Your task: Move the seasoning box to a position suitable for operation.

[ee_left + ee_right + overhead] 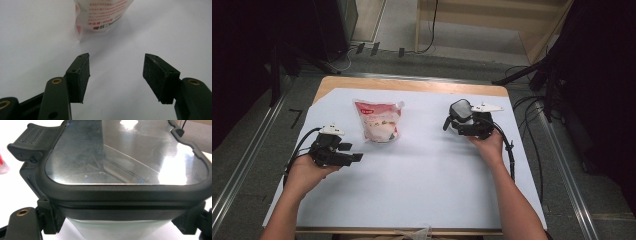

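Note:
A white and red printed pouch (379, 121) lies on the white table cover, left of the middle. My left gripper (354, 158) rests near the table's left side, below and left of the pouch, and points right. Its jaws are open with nothing between them, and the pouch's lower end (102, 15) lies a short way ahead of the left gripper (116, 72). At the right my right gripper (455, 126) is shut on a container with a black-rimmed clear lid (460, 110). The lid (125, 157) looms close, and the pads (53, 221) press on both sides of the pale body below it.
The white cover (422, 175) spreads over a wooden table whose far edge (412, 84) shows. Cables (512, 150) trail from the right gripper over the table's right side. A bit of clear plastic (418, 232) lies at the near edge. Metal rails run along the floor on both sides.

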Demonstrator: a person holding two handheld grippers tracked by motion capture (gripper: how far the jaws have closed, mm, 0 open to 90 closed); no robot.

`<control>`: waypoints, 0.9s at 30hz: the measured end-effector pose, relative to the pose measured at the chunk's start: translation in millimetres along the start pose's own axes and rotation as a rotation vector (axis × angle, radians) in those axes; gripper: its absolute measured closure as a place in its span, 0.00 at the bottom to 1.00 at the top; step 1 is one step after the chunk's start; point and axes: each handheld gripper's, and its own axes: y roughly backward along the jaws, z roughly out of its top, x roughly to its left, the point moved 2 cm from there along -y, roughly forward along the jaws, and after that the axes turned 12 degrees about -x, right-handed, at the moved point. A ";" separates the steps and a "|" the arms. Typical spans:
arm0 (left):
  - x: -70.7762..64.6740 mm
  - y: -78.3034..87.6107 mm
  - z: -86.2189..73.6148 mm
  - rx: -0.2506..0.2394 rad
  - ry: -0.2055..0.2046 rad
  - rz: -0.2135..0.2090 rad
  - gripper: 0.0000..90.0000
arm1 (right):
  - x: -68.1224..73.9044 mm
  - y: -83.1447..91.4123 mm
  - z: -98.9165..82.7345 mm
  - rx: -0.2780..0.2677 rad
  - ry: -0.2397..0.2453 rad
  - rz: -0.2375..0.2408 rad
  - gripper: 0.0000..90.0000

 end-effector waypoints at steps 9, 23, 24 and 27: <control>-4.1 -7.0 6.8 0.001 -0.008 -0.046 0.44 | 14.7 14.4 7.8 -0.027 0.005 0.032 0.17; -12.1 -19.7 16.3 0.020 -0.044 -0.087 0.44 | 38.9 28.4 4.3 -0.024 0.010 0.113 0.17; -12.8 -20.7 16.6 0.018 -0.045 -0.087 0.44 | 41.4 28.6 3.0 -0.021 0.006 0.122 0.17; -14.2 -22.8 18.0 0.016 -0.052 -0.091 0.44 | 44.3 28.4 2.0 -0.020 0.013 0.131 0.17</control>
